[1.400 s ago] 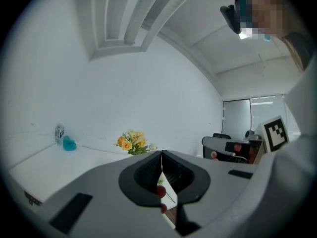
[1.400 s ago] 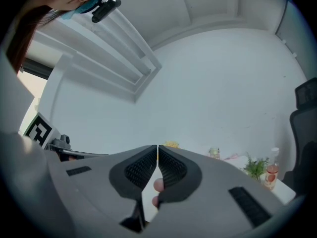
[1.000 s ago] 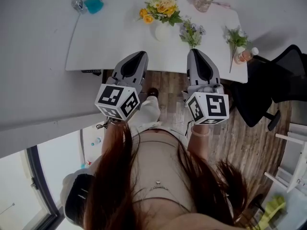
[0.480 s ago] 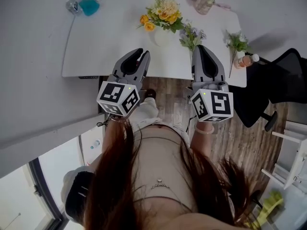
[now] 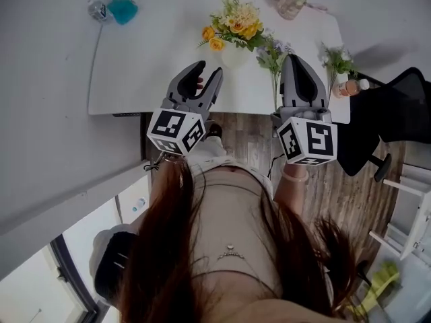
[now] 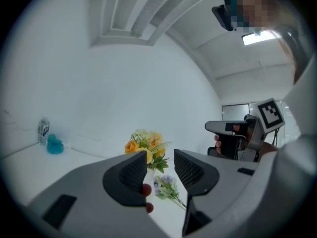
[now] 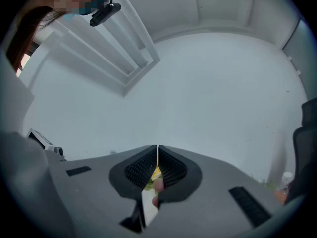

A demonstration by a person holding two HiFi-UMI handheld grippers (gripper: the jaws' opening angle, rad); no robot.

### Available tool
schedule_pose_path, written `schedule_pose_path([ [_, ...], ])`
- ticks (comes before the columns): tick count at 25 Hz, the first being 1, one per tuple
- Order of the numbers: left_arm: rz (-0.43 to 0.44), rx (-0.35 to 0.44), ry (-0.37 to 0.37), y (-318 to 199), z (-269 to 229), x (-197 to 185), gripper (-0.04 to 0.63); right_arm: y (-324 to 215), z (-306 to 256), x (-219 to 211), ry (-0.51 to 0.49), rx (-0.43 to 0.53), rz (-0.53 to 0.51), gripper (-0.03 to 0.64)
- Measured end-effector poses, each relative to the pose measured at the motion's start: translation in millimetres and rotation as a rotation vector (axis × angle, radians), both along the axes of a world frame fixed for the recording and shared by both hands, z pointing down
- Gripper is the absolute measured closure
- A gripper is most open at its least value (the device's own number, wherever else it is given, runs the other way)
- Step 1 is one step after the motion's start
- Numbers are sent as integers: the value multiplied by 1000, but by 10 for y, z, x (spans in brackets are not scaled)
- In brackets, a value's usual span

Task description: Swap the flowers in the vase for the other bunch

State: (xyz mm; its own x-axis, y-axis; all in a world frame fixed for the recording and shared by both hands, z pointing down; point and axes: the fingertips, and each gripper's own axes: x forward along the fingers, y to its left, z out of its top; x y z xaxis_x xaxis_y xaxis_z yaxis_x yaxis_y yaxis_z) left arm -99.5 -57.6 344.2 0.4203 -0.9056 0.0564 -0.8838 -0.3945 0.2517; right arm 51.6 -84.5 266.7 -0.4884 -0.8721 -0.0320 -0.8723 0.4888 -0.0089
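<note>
A white vase with a yellow and orange bouquet stands mid-table. A purple bunch lies just to its right. My left gripper hovers over the table's near edge, short of the vase. It is open, its jaws have just been opening, and nothing is between them. In the left gripper view the bouquet and the purple bunch show beyond the left gripper. My right gripper is shut and empty beside the purple bunch. In its own view the right gripper hides most of the table.
A green sprig and a small pink bottle lie at the table's right end. A glass jar stands at the back. A teal object and a water bottle sit far left. A black chair stands right of the table.
Both grippers have moved forward over the table's near edge toward the flowers. The left jaws have gone from shut to open. The right jaws have stayed shut.
</note>
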Motion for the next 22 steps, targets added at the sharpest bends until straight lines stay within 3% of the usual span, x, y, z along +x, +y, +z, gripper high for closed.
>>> schedule_pose_path([
  [14,60,-57,-44,-342,490,-196,348,-321,-7,-219,35,15,73,588],
  [22,129,-48,-49,-528,591,-167,316,-428,-34,-288,61,32,126,588],
])
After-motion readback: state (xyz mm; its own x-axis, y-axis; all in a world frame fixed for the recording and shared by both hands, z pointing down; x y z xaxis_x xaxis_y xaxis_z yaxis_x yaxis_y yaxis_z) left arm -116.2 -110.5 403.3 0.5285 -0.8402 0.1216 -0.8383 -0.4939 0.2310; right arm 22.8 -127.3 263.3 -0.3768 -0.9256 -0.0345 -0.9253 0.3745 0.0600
